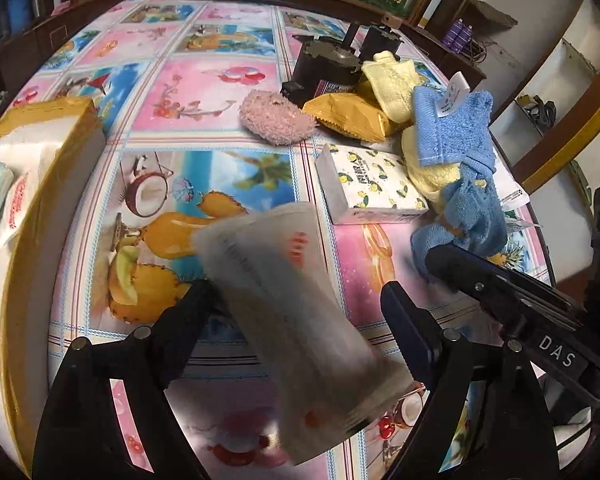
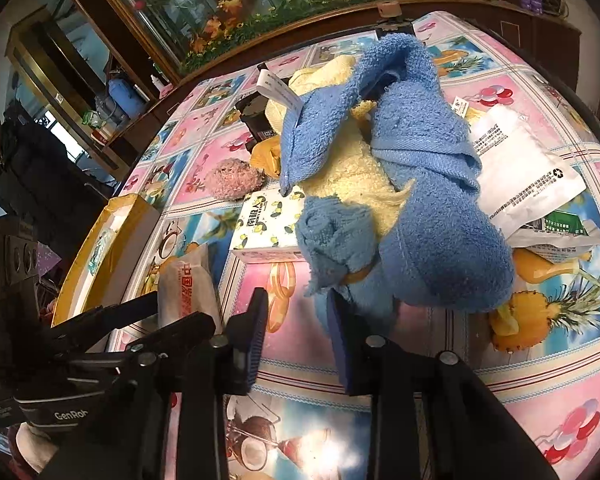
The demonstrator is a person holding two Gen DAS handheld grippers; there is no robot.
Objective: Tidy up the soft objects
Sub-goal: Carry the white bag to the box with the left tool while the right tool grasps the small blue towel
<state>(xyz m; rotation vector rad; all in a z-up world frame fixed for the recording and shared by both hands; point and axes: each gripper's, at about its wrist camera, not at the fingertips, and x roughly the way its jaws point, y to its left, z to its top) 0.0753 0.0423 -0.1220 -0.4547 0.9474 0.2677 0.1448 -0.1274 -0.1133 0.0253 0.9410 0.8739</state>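
Two crumpled towels, blue towel (image 2: 420, 184) over yellow towel (image 2: 356, 176)

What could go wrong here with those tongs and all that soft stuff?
1. The white packet sits loose between the open left tongs; it may drop short of the yellow-edged box.
2. The blue towel wraps the yellow towel; pulling it may drag both.

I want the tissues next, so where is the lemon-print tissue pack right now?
In the left wrist view the lemon-print tissue pack lies flat on the tablecloth, right of centre, beside the blue towel and below the yellow snack bag.
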